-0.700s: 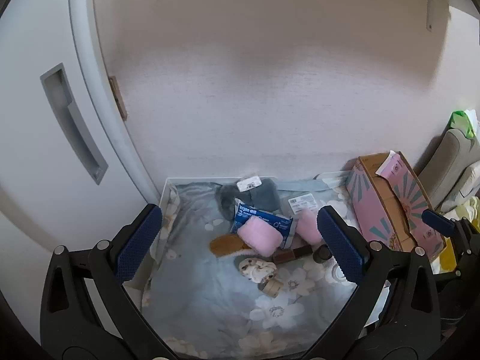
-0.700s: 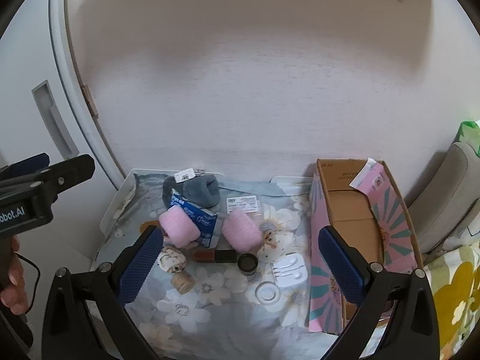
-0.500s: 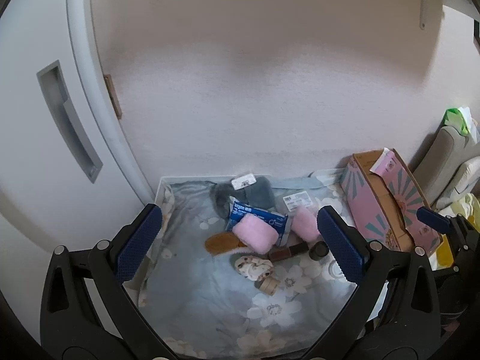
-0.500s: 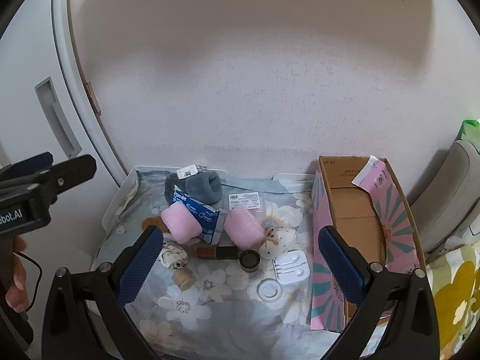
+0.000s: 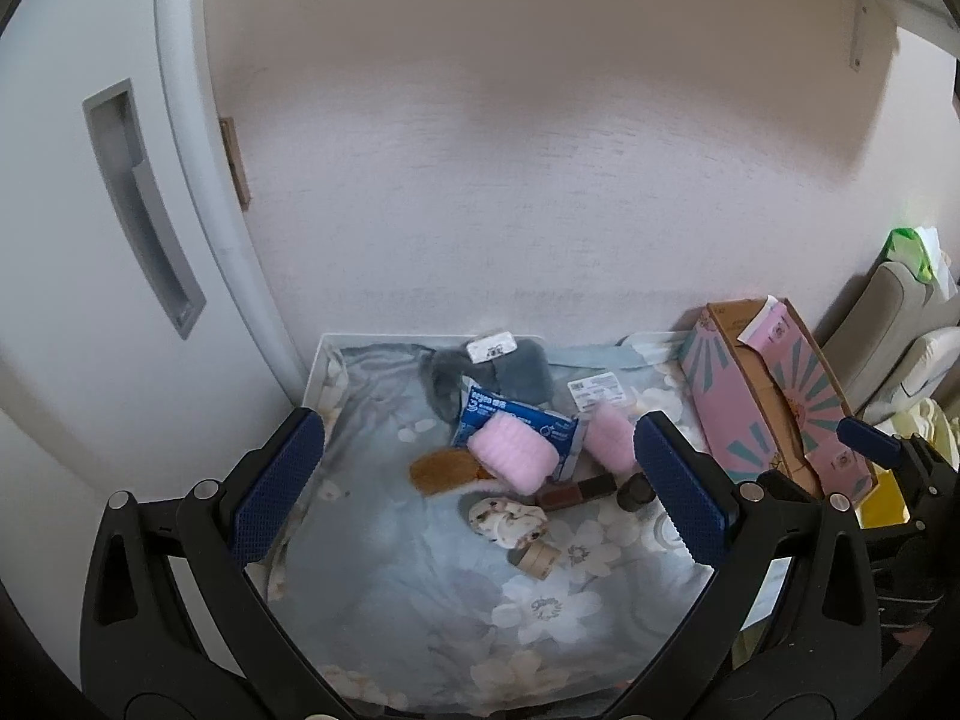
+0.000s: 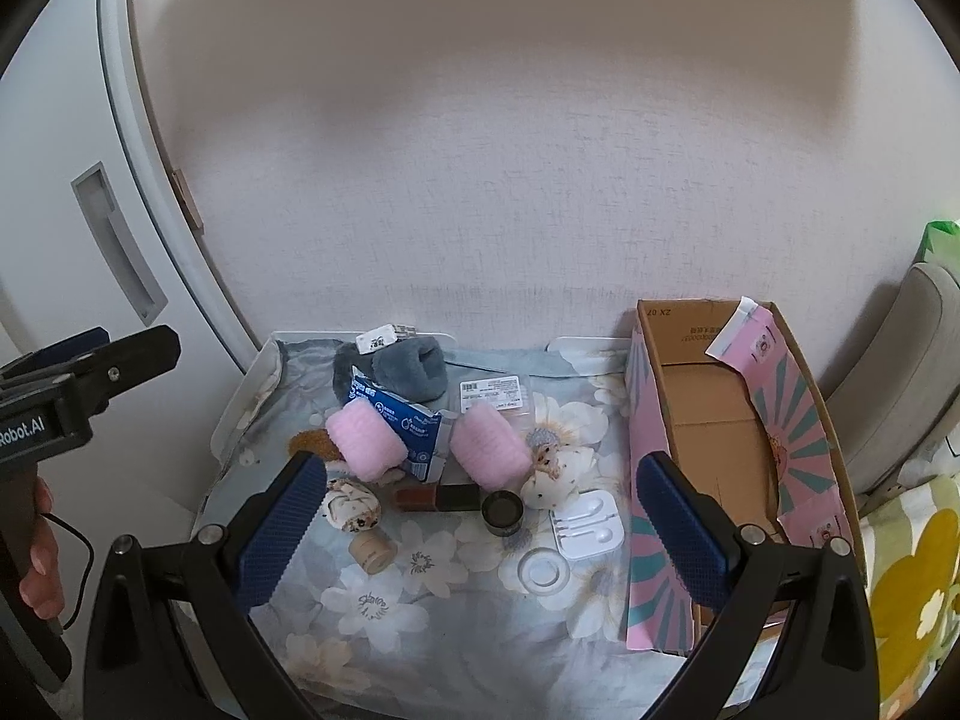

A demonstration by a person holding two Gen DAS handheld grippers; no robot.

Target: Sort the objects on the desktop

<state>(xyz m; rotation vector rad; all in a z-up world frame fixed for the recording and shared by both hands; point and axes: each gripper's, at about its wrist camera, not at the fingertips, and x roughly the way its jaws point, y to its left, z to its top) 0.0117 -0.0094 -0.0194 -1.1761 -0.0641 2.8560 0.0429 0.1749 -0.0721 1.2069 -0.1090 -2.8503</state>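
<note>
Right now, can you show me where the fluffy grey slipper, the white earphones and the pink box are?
Grey slipper (image 6: 414, 369), right wrist view, on its fuzzy top.
White earphones (image 6: 588, 522), right wrist view, middle of their case.
Pink box (image 6: 648, 480), right wrist view, on its near side wall.

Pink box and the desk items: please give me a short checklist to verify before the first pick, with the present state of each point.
1. Left gripper open, nothing between its pads: ok.
2. Right gripper open, nothing held: ok.
3. Pink box open on top, inside looks bare: ok.
4. Black lens cap lies free, nothing on it: ok.
5. Blue packet free to lift: not ok, pink rolls lie against it.
6. Earphone case closed: cannot tell.
</note>
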